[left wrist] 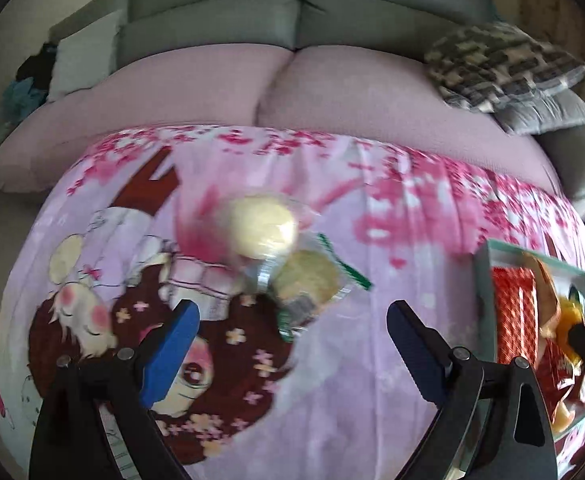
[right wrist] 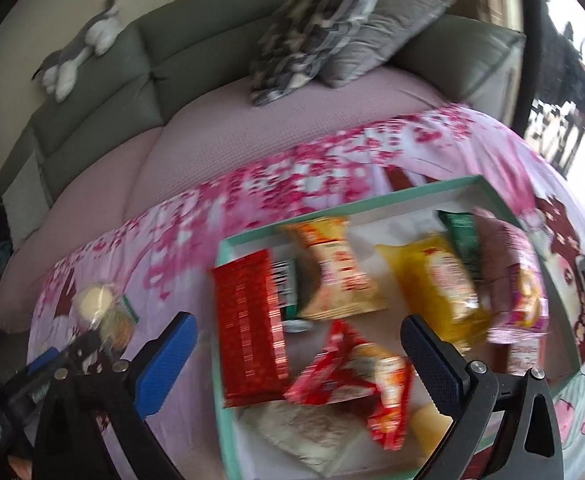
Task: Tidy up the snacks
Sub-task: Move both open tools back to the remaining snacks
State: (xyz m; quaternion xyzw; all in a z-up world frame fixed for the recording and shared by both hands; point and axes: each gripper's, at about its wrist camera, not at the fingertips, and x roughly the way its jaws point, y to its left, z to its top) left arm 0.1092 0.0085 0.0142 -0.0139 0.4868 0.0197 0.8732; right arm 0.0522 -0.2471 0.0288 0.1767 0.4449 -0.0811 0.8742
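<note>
Left wrist view is showing the left gripper point(left wrist: 292, 320) hovering wide open and empty over two clear-wrapped round pastries point(left wrist: 288, 256) lying mid-table on a pink cartoon cloth point(left wrist: 372, 380). Rightward, the right gripper point(right wrist: 298, 344), also open and empty, is hanging above a teal tray point(right wrist: 372, 196) holding packets. The pastries are probably light, soft, crinkly and slippery; pinching the wrapper's sealed edge looks safest.

Two clear-wrapped pale round cakes point(left wrist: 288, 256) lie overlapping on the pink cloth, while bright snack packets point(right wrist: 348, 308) crowd the teal tray point(right wrist: 220, 252).
</note>
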